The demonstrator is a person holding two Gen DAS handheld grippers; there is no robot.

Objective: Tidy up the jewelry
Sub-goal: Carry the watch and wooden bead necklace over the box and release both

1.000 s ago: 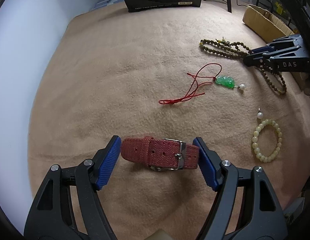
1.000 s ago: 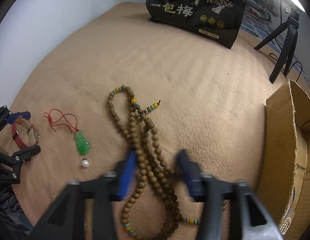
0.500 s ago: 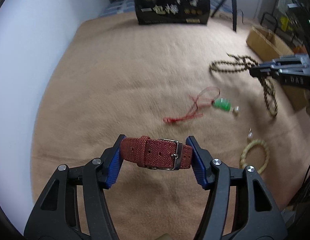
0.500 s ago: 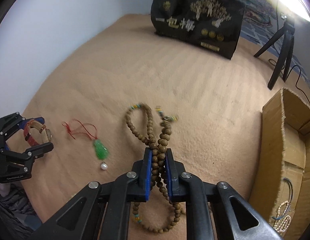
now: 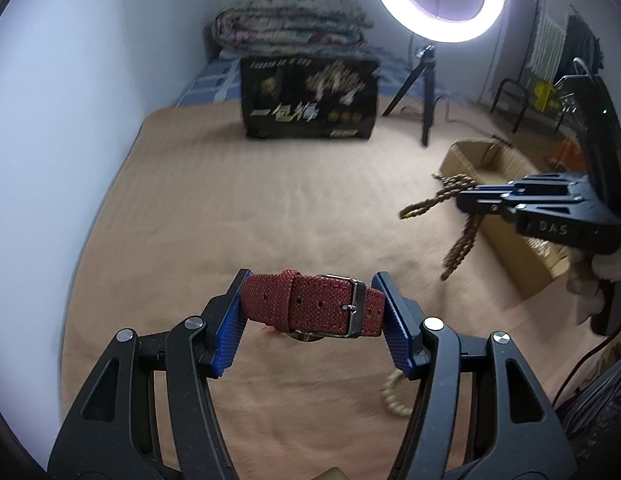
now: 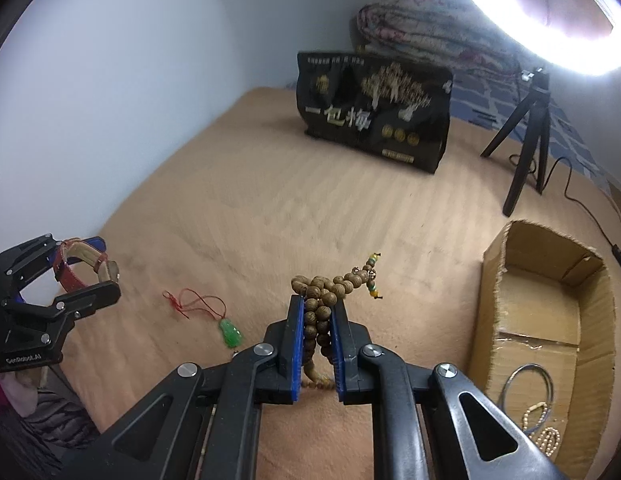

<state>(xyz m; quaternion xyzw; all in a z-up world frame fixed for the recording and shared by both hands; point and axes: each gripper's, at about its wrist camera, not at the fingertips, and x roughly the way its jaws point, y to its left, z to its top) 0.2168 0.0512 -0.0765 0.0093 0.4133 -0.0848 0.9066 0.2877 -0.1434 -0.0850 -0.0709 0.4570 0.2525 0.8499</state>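
- red woven-fabric watch strap with a silver metal buckle [image 5: 312, 306] sits crosswise between the blue pads of the left gripper [image 5: 310, 316]; both pads press on its ends, so it is gripped and off the tan blanket [image 5: 270, 208]; from the right wrist view the same watch [image 6: 86, 268] shows as a loop in that gripper [image 6: 76, 276], watch face toward the camera
- long strand of brown wooden beads with a few yellow and green accent beads [image 6: 322, 308] is pinched in the right gripper [image 6: 316, 320]; jaws nearly together, several bead rows squeezed between the blue pads; one loop sticks out past the fingertips, the rest hangs below (blurred in the left wrist view, [image 5: 454, 216])
- green carved jade-like pendant on a thin red cord [image 6: 230, 332] lies flat on the blanket, between the two grippers, touching neither
- pale cream bead bracelet [image 5: 392, 396] lies on the blanket, partly hidden behind the left gripper's right finger
- open brown cardboard box [image 6: 550, 320] stands to the right of the right gripper; a thin blue-grey ring [image 6: 528, 384] and small pale beads [image 6: 546, 438] lie inside
- further back: black printed bag with gold tree artwork [image 6: 374, 116] upright on the blanket; small black tripod [image 6: 526, 132]; lit ring light [image 5: 438, 0]; folded patterned quilt [image 5: 290, 20] against the wall
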